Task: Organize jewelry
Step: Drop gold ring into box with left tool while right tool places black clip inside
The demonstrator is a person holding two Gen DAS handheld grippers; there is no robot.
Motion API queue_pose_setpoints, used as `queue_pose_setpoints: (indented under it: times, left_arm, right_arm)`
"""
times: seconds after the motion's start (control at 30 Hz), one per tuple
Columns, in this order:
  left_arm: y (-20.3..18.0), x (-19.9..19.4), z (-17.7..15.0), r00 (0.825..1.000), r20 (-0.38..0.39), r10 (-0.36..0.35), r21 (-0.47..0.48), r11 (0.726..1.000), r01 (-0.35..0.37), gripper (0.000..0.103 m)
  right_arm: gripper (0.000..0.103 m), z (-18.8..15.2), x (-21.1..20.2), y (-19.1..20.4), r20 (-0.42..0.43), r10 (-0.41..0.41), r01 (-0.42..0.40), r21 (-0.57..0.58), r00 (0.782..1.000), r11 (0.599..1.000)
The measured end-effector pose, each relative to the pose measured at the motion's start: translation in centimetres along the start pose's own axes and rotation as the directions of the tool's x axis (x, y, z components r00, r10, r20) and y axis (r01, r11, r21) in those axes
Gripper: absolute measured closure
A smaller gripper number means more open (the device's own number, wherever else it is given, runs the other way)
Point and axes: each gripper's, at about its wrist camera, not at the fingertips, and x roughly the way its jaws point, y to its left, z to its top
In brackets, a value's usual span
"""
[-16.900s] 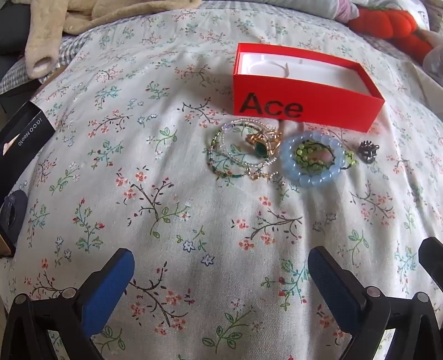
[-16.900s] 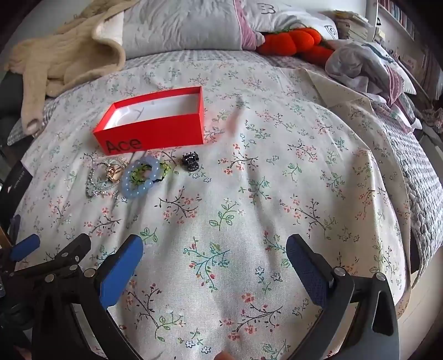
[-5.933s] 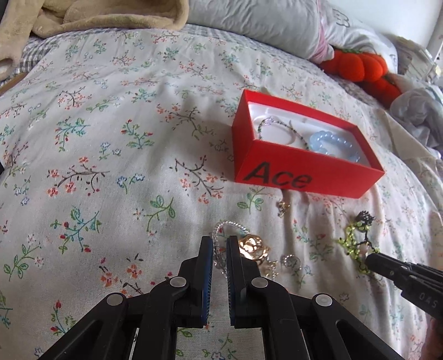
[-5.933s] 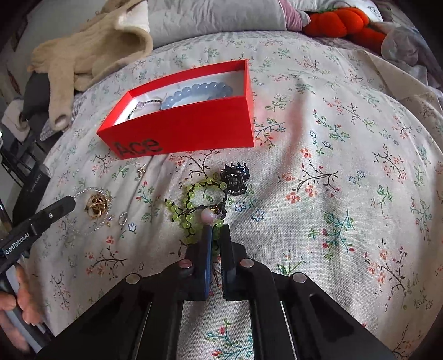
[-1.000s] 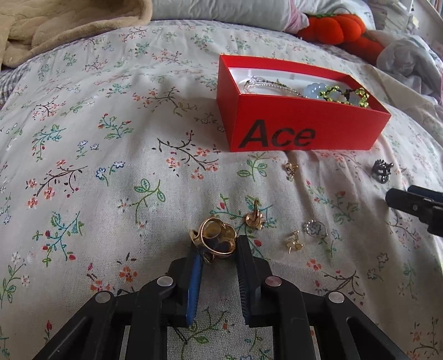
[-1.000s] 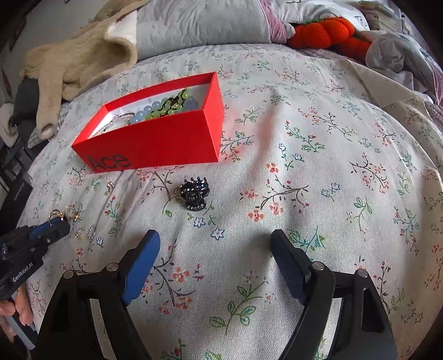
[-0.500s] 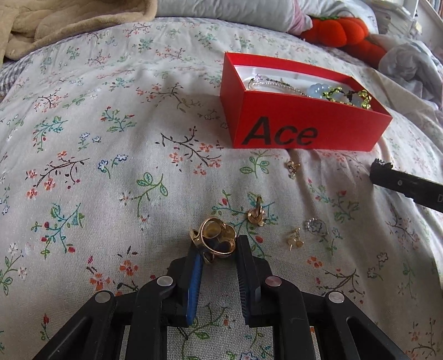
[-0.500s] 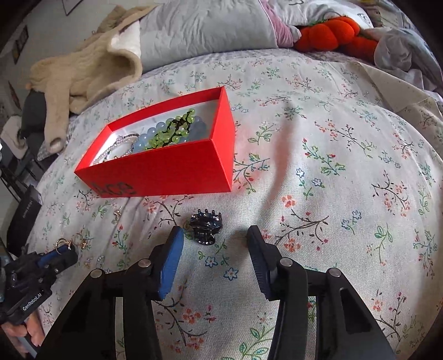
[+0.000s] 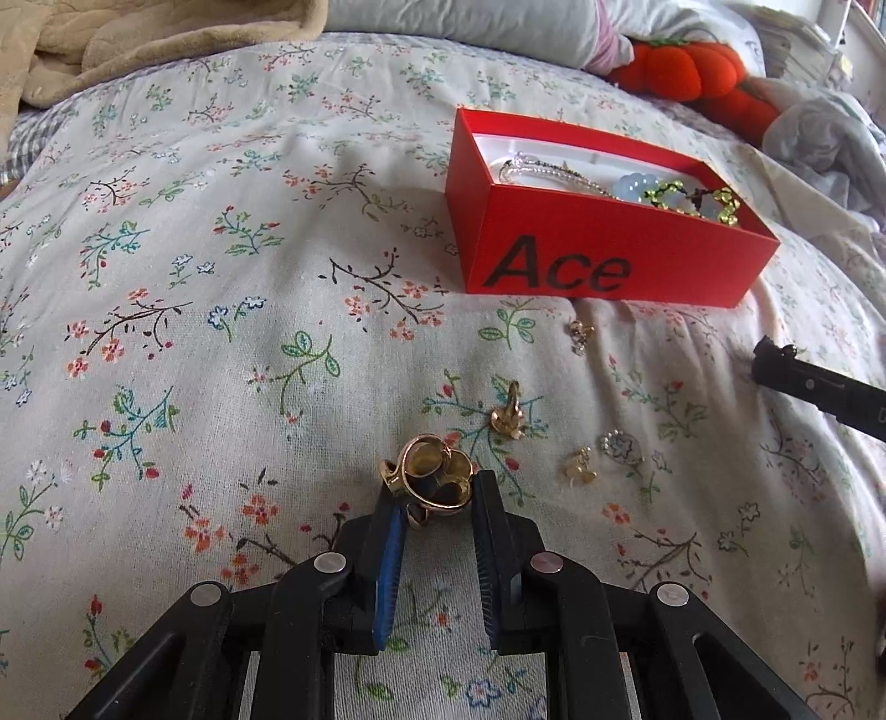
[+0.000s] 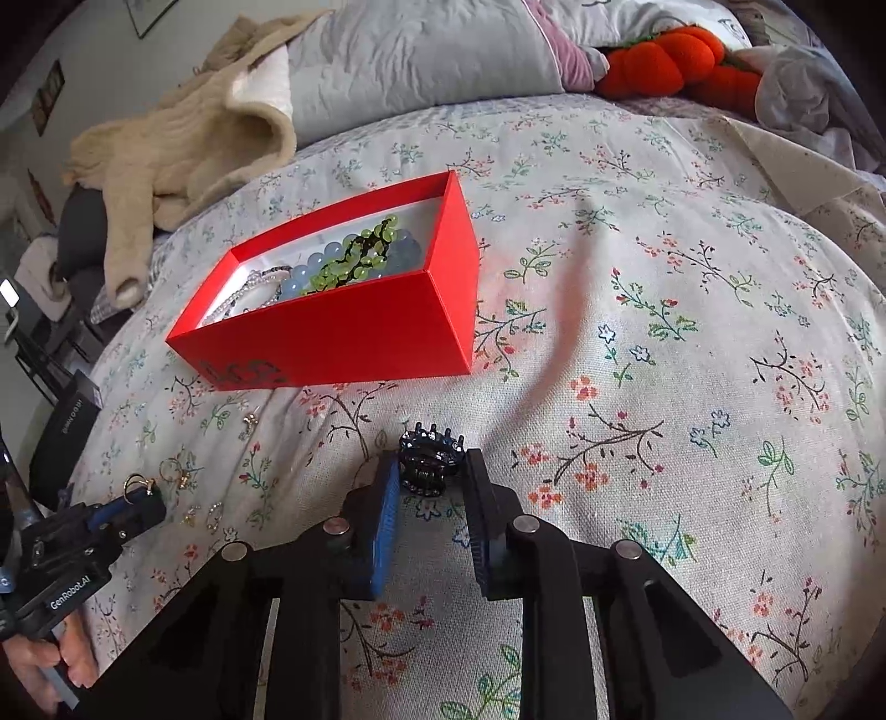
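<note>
A bed (image 9: 166, 277) covered in a floral sheet carried everything, with a beige garment (image 10: 183, 138) and a grey pillow (image 10: 410, 50) heaped at its far end beside an orange pumpkin plush (image 9: 692, 69). Toward the middle of the bed sat the red box (image 9: 603, 260) printed "Ace", open on top, and inside it lay a pale blue bead bracelet (image 10: 321, 260), a green bead bracelet (image 10: 360, 249) resting on top of it, and a thin silvery bracelet (image 9: 542, 171) at the other end. The left tongs (image 9: 432, 493) were clamped on a gold ring cluster (image 9: 426, 476), which stood pinched between the blue pads just above the sheet, well in front of the box. The right tongs (image 10: 429, 471) had just been closing and now gripped a small black hair claw (image 10: 429, 454) near the box's front wall, its teeth pointing up. Loose on the sheet between the two lay smaller pieces: a gold ring (image 9: 509, 415), a crystal stud (image 9: 620, 443), a gold earring (image 9: 578, 471), and another small earring (image 9: 578, 332) just below the box. A hand (image 10: 50, 664) held the left tool's handle at the edge of the right view.
</note>
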Motion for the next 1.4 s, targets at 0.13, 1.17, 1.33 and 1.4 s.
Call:
queue_pose_setpoints:
  times: [0.13, 1.17, 1.33, 1.4]
  left_arm:
    - [-0.1, -0.8, -0.6, 1.000, 0.003, -0.002, -0.001, 1.000, 0.002, 0.085]
    - [-3.2, -2.7, 8.5, 0.998, 0.019, -0.052, 0.042, 0.998, 0.051, 0.085]
    - [-3.9, -0.4, 9.8, 0.999, -0.001, -0.053, 0.032, 0.998, 0.053, 0.085]
    - [-4.3, 0.3, 10.2, 0.998, -0.002, -0.058, 0.034, 0.998, 0.058, 0.085]
  right_arm:
    - [0.079, -0.7, -1.0, 0.2, -0.004, -0.010, 0.009, -0.017, 1.000, 1.000]
    - [0.079, 6.3, -5.7, 4.8, -0.007, 0.015, -0.016, -0.134, 1.000, 0.991]
    - [0.079, 7.2, -3.9, 4.5, -0.025, 0.001, -0.004, -0.134, 1.000, 0.991]
    - [0.079, 7.4, -3.3, 4.3, -0.032, -0.008, 0.003, -0.137, 0.999, 0.991]
